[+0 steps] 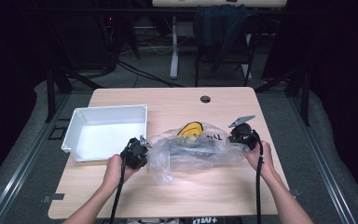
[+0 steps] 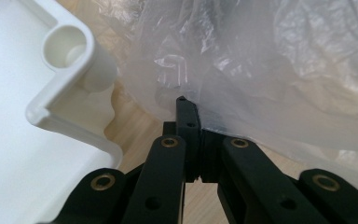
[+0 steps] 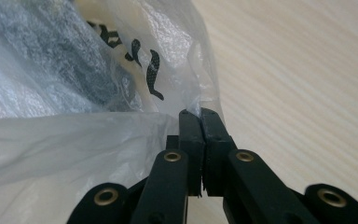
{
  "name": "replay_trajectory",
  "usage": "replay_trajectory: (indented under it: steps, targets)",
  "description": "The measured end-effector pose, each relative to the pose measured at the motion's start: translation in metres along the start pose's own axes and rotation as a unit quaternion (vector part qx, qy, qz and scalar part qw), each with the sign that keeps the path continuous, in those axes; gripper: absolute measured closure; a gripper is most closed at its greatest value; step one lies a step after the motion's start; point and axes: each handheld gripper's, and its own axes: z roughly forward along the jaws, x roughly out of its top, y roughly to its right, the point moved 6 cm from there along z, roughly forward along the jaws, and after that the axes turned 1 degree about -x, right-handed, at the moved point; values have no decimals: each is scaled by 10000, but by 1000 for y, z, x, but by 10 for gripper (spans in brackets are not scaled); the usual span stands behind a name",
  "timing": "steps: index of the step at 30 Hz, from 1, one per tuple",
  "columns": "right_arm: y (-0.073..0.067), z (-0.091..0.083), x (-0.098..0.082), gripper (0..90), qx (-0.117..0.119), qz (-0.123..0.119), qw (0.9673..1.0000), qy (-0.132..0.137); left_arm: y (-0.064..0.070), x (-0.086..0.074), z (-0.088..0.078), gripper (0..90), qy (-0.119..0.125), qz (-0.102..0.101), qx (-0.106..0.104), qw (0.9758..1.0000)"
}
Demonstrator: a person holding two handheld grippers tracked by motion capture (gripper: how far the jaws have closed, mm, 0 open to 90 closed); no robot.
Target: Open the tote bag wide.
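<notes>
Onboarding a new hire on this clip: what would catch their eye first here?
The crumpled clear plastic bag at the middle of the wooden table, with something dark and yellow inside, stretched between the two hands. The left gripper and right gripper each have their jaws shut on an end of the bag. Next, the white bin at the table's left, just beside the left gripper.

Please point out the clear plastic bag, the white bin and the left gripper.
clear plastic bag (image 1: 186,156): high view, film at its middle.
white bin (image 1: 103,111): high view, far wall.
left gripper (image 2: 193,112): left gripper view, tips of its shut jaws.
</notes>
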Motion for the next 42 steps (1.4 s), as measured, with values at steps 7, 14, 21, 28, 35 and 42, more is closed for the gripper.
replay_trajectory:
  steps: [7, 14, 21, 28, 35, 42]
  targets:
    - [8, -4, 7, 890, 89, 246, 9994, 211, 1, -3, 6, 900, -179, 80, 36, 9998]
    - [0, 22, -12, 889, 333, 247, 9985, -367, -1, -4, 7, 884, -287, 140, 58, 9995]
    - [-2, 12, -9, 889, 406, 242, 9987, -164, -8, -4, -21, 591, -114, 21, 55, 9999]
    - [-3, 9, -8, 889, 413, 201, 9989, -119, -10, -16, -40, 409, -94, -71, -170, 9998]
    - [1, 6, -7, 889, 378, 233, 9990, -73, -29, -26, -65, 350, 83, -324, -107, 9994]
    - [1, 5, -7, 889, 395, 263, 9989, -46, -39, 3, -84, 347, 692, -490, -130, 9963]
